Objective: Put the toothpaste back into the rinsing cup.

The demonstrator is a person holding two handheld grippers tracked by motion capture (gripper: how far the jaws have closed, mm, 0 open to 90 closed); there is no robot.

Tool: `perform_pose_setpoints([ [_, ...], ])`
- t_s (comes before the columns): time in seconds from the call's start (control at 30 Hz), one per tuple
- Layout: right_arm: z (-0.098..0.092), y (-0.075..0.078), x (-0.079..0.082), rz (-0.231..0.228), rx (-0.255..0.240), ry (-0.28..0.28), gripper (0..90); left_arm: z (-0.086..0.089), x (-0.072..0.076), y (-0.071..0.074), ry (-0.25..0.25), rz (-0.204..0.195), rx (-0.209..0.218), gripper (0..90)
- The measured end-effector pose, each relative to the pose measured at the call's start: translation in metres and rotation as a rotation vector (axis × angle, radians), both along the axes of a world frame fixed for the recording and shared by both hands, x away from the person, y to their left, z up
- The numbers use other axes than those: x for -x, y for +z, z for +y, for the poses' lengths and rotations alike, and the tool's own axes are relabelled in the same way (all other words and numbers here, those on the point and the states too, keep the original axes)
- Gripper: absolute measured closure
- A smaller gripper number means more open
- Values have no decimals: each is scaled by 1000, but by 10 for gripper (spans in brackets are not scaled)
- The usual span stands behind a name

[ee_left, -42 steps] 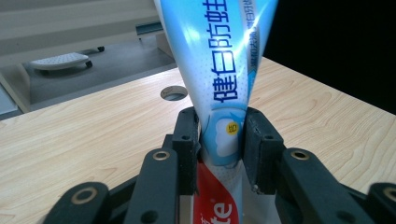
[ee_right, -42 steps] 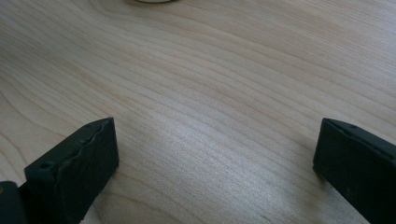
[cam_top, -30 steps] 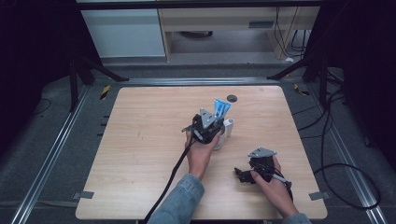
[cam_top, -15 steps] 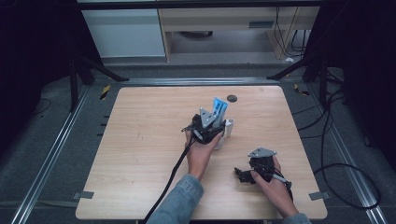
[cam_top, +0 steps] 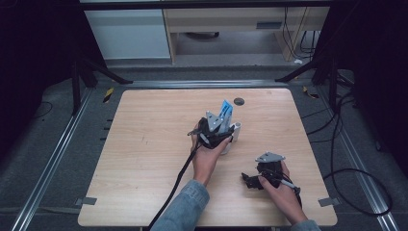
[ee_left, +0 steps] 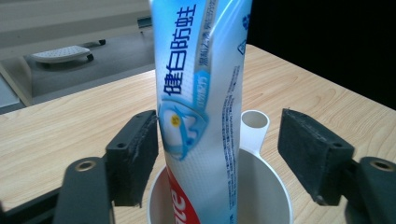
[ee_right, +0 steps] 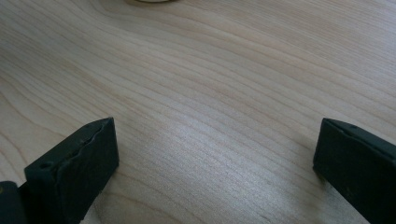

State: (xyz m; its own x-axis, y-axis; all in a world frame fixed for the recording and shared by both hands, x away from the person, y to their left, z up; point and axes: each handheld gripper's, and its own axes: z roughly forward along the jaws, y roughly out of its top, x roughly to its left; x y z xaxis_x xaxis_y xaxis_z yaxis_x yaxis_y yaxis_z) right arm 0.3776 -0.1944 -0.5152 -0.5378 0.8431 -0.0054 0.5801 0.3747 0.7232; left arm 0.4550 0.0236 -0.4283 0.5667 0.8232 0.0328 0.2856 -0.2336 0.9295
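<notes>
A blue and white toothpaste tube (ee_left: 201,93) stands upright in a white cup (ee_left: 275,196) near the middle of the table (cam_top: 144,144). From above, the tube (cam_top: 225,111) rises out of the cup (cam_top: 235,131) just beyond my left hand. My left gripper (ee_left: 224,151) (cam_top: 215,132) straddles the tube; its jaws have just been opening. The left pad (ee_left: 135,154) lies at the tube's side and the right pad (ee_left: 310,154) stands well clear of it. My right gripper (cam_top: 250,182) (ee_right: 215,163) rests open low over bare wood at the front right, holding nothing.
A small dark round disc (cam_top: 239,101) lies on the table behind the cup. The cup's handle (ee_left: 254,125) points away from my left gripper. Cables trail from both grippers toward the front edge. Metal rails run along both sides of the table.
</notes>
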Motion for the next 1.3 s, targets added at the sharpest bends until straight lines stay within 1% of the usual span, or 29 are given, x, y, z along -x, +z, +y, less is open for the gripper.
perform_pose_setpoints([
  [0.03, 0, 0, 0, 0, 0, 0, 4, 0, 0, 0, 11, 0, -4, 236],
  [0.1, 0, 0, 0, 0, 0, 0, 4, 0, 0, 0, 17, 10, 2, 191],
  [0.13, 0, 0, 0, 0, 0, 0, 4, 0, -1, 0, 17, 13, 6, 181],
  [0.23, 0, 0, 0, 0, 0, 0, 4, 0, -1, -1, 24, 16, 0, 163],
  [0.5, 0, 0, 0, 0, 0, -1, 4, 1, 1, 2, 26, 11, 0, 152],
  [0.73, 0, 0, 0, 0, 0, 0, 4, 1, 1, 4, 20, 17, 1, 141],
  [0.83, 0, 0, 0, 0, 0, -1, 4, 0, 1, 5, 1, 27, -12, 135],
  [0.93, 0, 0, 0, 0, 0, 0, 4, -2, 1, 6, -17, 43, -42, 113],
  [1.03, 0, 0, 0, 0, 0, 0, 4, -2, 2, 8, -16, 54, -56, 103],
  [1.17, 0, 0, 0, 0, 0, -1, 4, -1, 3, 9, -12, 65, -60, 101],
  [1.27, 0, 0, 0, 0, 0, 0, 4, -3, 5, 10, -22, 67, -89, 98],
  [1.3, 0, 0, 0, 0, 0, 0, 4, -3, 6, 10, -23, 69, -91, 97],
])
